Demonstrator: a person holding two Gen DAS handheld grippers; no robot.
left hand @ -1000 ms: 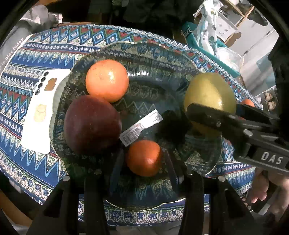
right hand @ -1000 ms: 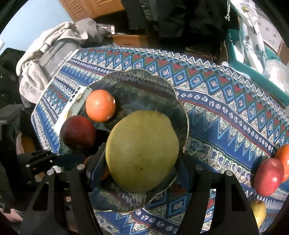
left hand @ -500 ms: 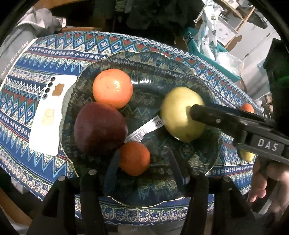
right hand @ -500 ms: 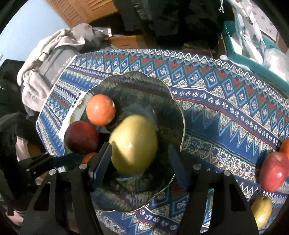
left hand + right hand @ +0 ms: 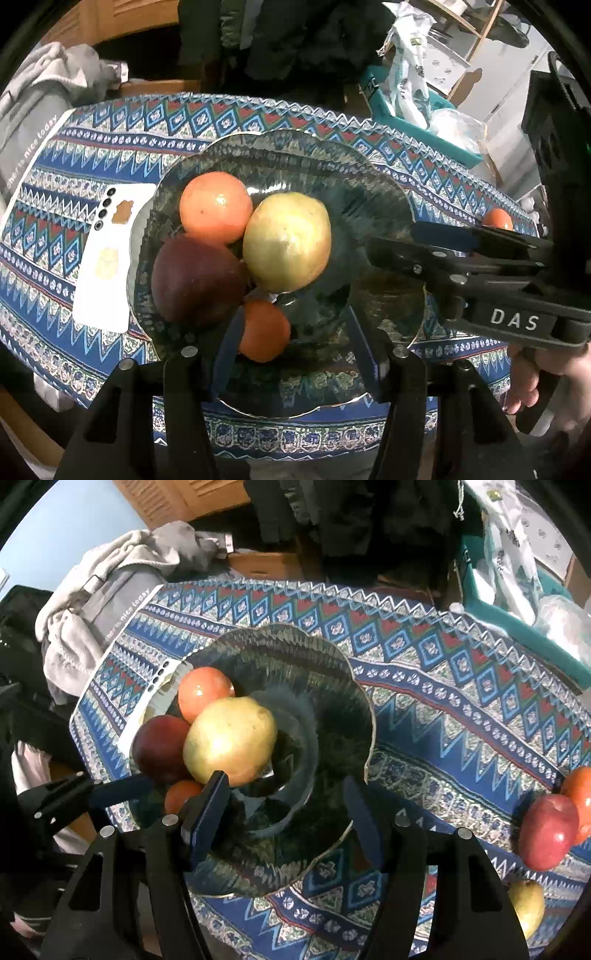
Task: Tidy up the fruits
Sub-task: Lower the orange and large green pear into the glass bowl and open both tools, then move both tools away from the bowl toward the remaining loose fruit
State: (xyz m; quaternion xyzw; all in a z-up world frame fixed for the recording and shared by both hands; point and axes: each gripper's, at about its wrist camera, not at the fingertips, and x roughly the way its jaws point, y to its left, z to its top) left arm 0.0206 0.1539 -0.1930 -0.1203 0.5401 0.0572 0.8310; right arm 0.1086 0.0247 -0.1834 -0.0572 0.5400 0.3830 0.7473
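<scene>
Now resting in the glass bowl [image 5: 364, 716] against the orange [image 5: 204, 690] and dark apple [image 5: 160, 747], pear [image 5: 231, 746] free of wide-open, empty right gripper [image 5: 284, 812]; left gripper [image 5: 291, 343] likewise open; liable to roll if bowl nudged.

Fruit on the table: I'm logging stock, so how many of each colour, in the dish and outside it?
Round orange fruits: 3
Red apples: 2
Yellow-green pears: 2
Total: 7
</scene>
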